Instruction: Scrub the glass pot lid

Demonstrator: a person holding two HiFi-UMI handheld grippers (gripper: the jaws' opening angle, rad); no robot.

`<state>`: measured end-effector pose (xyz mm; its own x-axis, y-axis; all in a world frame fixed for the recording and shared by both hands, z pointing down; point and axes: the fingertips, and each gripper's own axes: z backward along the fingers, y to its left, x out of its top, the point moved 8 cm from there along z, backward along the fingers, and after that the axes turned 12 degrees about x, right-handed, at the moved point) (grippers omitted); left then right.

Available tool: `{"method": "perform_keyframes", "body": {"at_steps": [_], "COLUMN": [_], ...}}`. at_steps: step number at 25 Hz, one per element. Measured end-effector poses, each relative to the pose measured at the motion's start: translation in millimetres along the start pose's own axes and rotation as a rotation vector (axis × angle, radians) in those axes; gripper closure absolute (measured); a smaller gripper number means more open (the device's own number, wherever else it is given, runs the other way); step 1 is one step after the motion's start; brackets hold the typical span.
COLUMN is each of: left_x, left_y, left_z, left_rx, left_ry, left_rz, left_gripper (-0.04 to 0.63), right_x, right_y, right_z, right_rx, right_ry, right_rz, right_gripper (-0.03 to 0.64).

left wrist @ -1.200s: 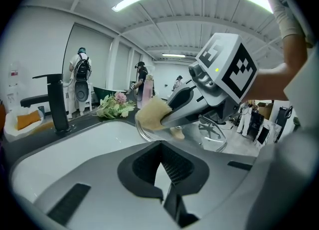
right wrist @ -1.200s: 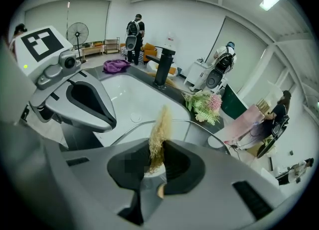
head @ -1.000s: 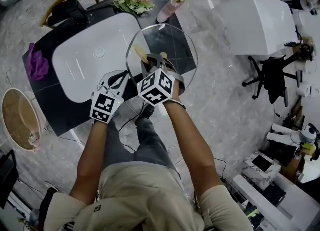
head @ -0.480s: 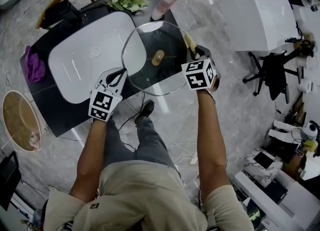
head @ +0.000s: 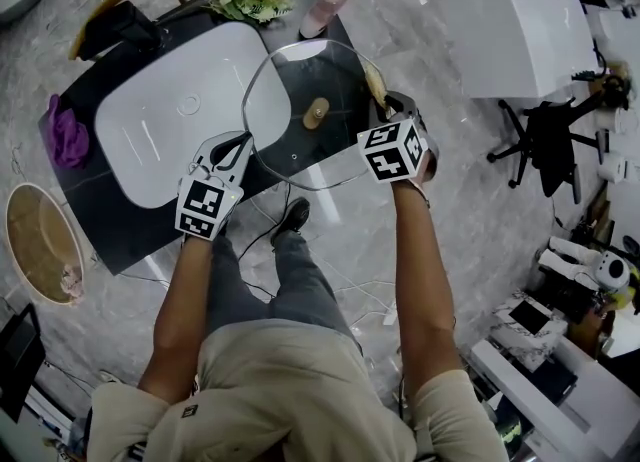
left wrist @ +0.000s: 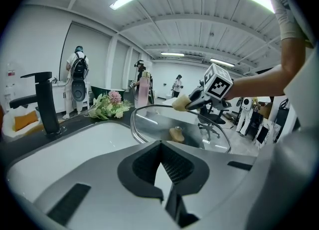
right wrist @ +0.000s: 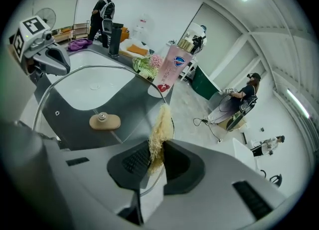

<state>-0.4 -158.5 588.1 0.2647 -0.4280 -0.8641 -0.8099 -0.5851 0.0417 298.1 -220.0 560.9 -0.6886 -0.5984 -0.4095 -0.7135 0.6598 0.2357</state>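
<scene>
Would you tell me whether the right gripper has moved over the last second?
Yes. The right gripper, with its sponge, has swung rightward, away from the white basin, to the glass lid's right rim.

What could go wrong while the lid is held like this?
The glass lid is gripped only at its rim by the left gripper, partly over the floor; it could slip and break. The right gripper holds its scrubber at the far rim; pushing there might lever the lid loose.
</scene>
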Motion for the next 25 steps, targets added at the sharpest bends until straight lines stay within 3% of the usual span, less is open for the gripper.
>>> {"method": "perform_keyframes", "body": {"at_steps": [4, 7, 9, 13, 25], "left_x": [-0.8, -2.0, -3.4, -5.8, -5.3], "left_y": [-0.2, 0.9, 1.0, 0.9, 0.3], "left_z": [0.4, 0.8, 0.3, 0.3, 2.1], "left_rx": [-0.006, -0.008, -0.009, -0.011, -0.012], "left_ry": [-0.002, -0.003, -0.001, -0.002, -0.01], "left_rz": [0.007, 0.014, 0.018, 0.032, 0.037], "left_gripper": [0.581, 0.581, 0.581, 0.581, 0.581], "right_x": [6.5, 23.0, 38.4, 68.6, 89.5], "right_y": [23.2, 65.8, 101.6, 157.3, 185.6], "right_z": [-8.4, -16.5, -18.3, -9.5, 11.9], "right_rx": [0.035, 0.099, 0.181, 0.387, 0.509], "right_ry": [0.02, 0.027, -0.002, -0.108, -0.121], "right_rz": [0.044, 0.141, 0.201, 0.203, 0.212], "right_gripper": [0.563, 0.561, 0.56, 0.558, 0.558]}}
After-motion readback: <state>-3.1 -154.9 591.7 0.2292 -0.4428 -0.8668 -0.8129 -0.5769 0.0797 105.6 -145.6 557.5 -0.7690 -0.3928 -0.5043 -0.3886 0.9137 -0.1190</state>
